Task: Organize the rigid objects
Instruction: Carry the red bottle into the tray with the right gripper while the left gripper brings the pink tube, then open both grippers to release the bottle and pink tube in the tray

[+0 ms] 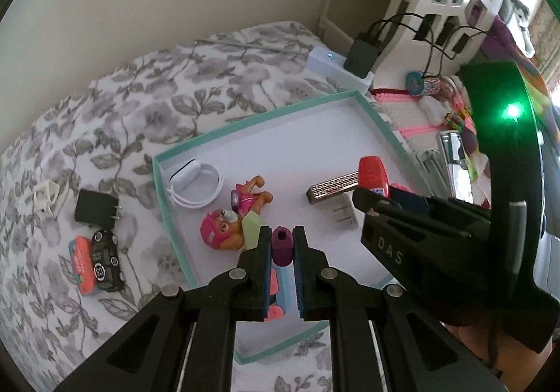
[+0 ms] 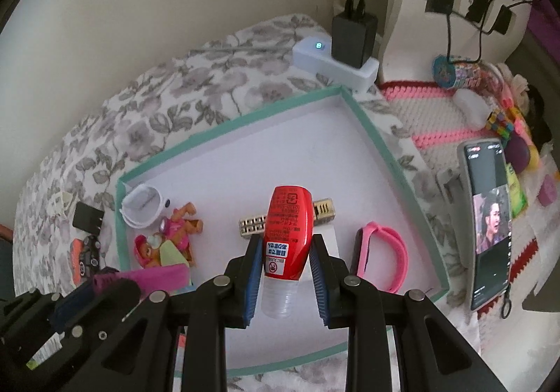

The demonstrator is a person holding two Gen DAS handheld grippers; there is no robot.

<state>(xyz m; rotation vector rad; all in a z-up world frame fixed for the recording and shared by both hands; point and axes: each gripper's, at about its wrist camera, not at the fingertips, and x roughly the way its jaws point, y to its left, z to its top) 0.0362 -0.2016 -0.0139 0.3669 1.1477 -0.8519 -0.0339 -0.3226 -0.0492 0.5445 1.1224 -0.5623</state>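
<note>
A shallow teal-edged white tray (image 1: 259,119) (image 2: 378,133) lies on a floral bedspread. My left gripper (image 1: 282,245) is shut on a small purple object (image 1: 282,246) over the tray's near part. My right gripper (image 2: 287,259) is shut on a red bottle with a clear cap (image 2: 287,234), held above the tray; the bottle also shows in the left wrist view (image 1: 373,174). In the tray lie a pup toy figure (image 1: 231,217) (image 2: 168,238), a white wristband (image 1: 195,184) (image 2: 143,206), a patterned metal bar (image 1: 332,187) (image 2: 252,224) and a pink wristband (image 2: 383,254).
On the bedspread left of the tray lie a black plug adapter (image 1: 95,210), a black toy car on an orange box (image 1: 101,259) and a small white piece (image 1: 45,198). A phone (image 2: 490,224) stands right of the tray. A white power strip (image 2: 332,59) sits behind it.
</note>
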